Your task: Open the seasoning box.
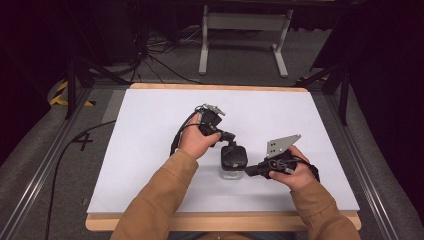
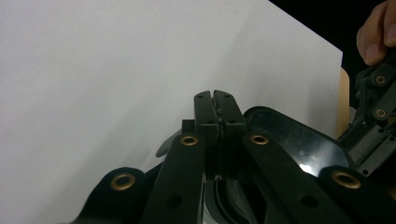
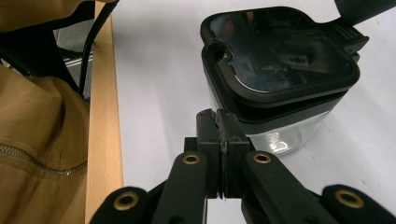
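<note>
A lab or recording rig, not a home. Shown by a white sheet-covered wooden surface (image 1: 150, 150) framed by grey metal rails (image 1: 45, 165), black-and-yellow hazard tape (image 1: 59, 95) on grey carpet floor (image 1: 165, 70), loose black cables (image 1: 150, 55), a white metal table stand (image 1: 245, 22) behind, dark surroundings all round.

Both forearms reach in, hands near each other; left gripper (image 1: 226, 135) and right gripper (image 1: 251, 170) each have fingers (image 3: 218, 128) pressed together, empty.
</note>
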Available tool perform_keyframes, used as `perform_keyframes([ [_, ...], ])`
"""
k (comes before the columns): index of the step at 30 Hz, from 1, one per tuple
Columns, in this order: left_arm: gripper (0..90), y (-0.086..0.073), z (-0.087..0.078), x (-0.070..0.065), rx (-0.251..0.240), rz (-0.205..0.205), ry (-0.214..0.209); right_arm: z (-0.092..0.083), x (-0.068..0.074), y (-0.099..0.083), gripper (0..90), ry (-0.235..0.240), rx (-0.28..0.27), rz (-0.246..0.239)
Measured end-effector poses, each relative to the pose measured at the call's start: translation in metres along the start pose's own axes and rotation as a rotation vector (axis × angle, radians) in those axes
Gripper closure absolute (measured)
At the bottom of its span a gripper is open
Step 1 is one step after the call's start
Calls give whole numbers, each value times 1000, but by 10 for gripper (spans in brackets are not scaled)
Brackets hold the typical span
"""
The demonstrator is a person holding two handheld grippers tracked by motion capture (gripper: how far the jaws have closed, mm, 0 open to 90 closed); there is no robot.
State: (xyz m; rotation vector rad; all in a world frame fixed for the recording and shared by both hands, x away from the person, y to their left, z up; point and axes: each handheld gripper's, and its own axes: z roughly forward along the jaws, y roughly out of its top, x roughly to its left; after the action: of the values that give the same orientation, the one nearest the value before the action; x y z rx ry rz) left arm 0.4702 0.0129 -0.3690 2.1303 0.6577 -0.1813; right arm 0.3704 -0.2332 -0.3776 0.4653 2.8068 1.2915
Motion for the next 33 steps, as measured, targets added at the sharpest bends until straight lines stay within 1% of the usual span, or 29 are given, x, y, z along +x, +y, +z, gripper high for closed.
perform_keyframes([
  [3, 896, 0, 0, 0, 0, 0, 1, 1, 0, 0, 899, -4, -9, 5],
  [7, 896, 0, 0, -1, -2, 0, 7, 1, 1, 1, 899, -27, -46, 6],
  [8, 887, 0, 0, -1, 1, 4, 12, 0, 1, 2, 899, -31, -49, 5],
  [9, 858, 1, 0, -3, 5, 11, 20, 0, 1, 2, 899, -36, -54, 2],
  [10, 852, 1, -2, -5, -7, 20, 21, 0, 1, 2, 900, -37, -57, 2],
  [11, 844, 1, -2, -5, -7, 20, 21, 0, 1, 2, 900, -37, -57, 2],
  [12, 844, 2, -4, -7, -13, 24, 22, -1, 1, 2, 900, -38, -61, 4],
  [13, 841, 3, -9, -10, -37, 32, 25, -2, 1, 3, 900, -41, -67, 2],
  [14, 842, 3, -9, -10, -37, 32, 25, -2, 1, 3, 900, -41, -67, 2],
  [15, 842, 4, -15, -14, -51, 43, 28, -2, 1, 4, 900, -45, -71, -2],
  [18, 846, 6, -28, -21, -68, 66, 28, -4, 2, 6, 900, -56, -93, -1],
  [19, 847, 6, -36, -26, -69, 84, 28, -5, 2, 6, 900, -58, -100, -1],
  [20, 854, 5, -40, -30, -82, 85, 23, -6, 2, 8, 900, -67, -114, -1],
  [21, 856, 4, -47, -35, -85, 93, 18, -7, 2, 9, 900, -75, -122, -1],
  [22, 862, 4, -47, -35, -85, 93, 18, -7, 2, 9, 900, -75, -122, -1],
  [23, 862, 3, -51, -39, -85, 106, 16, -8, 2, 10, 900, -86, -139, -1],
  [24, 866, 2, -55, -43, -91, 108, 10, -9, 2, 11, 900, -92, -151, 2],
  [26, 877, 0, -61, -51, -83, 127, 1, -11, 2, 14, 900, -117, -179, 1],
  [27, 877, -1, -62, -54, -83, 134, 1, -11, 2, 14, 900, -117, -179, 1],
  [29, 881, -5, -67, -64, -70, 156, -18, -12, 2, 15, 900, -132, -197, 2],
  [33, 886, -10, -69, -77, -10, 191, -47, -15, 1, 17, 900, -170, -245, 11],
])
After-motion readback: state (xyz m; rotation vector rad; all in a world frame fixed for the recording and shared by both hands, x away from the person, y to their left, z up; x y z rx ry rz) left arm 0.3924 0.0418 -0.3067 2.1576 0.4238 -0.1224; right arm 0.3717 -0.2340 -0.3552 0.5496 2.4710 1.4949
